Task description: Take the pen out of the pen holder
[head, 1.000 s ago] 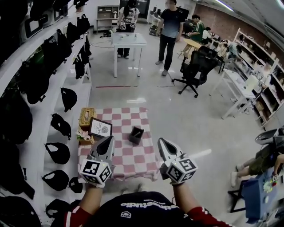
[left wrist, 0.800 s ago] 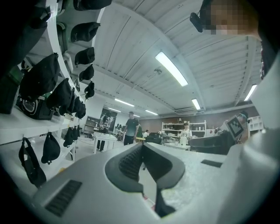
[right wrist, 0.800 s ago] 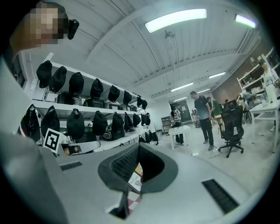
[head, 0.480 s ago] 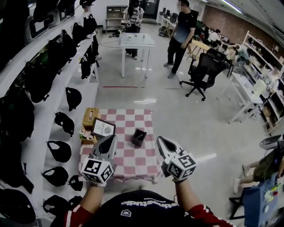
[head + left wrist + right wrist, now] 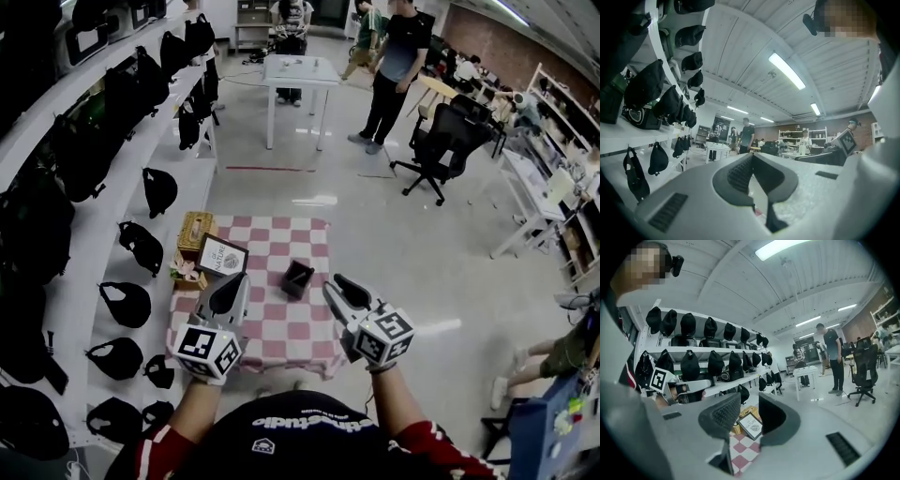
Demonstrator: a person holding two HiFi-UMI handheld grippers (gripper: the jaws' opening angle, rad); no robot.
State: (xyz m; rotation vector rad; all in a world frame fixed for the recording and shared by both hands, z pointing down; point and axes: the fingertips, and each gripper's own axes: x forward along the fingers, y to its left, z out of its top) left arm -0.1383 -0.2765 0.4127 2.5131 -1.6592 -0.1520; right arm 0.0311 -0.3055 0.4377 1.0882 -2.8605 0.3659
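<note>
Standing over a low table covered in a red-and-white checked cloth (image 5: pixel 281 323), the person holds both grippers out level above its near edge. The pen holder (image 5: pixel 297 278) — a small dark, square-mouthed cup — stands on the cloth beyond the grippers and between their lines, touched by neither. The pen (image 5: pixel 300 274) shows only as a thin pale line inside it.

The left gripper (image 5: pixel 238 281) is clenched: in its own view the two pads meet at the tips with nothing caught between them. The right gripper (image 5: pixel 337 285) is released — its jaws have just been opening, and the gap between them frames only the cloth and a framed sign (image 5: pixel 222 257) farther off, with nothing held.

That framed sign leans at the cloth's left edge, just beside a wicker basket (image 5: pixel 195 234). White shelves (image 5: pixel 141 141) loaded with black bags and caps run along the left. Farther back on the pale floor are a white table (image 5: pixel 300 70), a standing person (image 5: pixel 394 66) and a black office chair (image 5: pixel 448 141).
</note>
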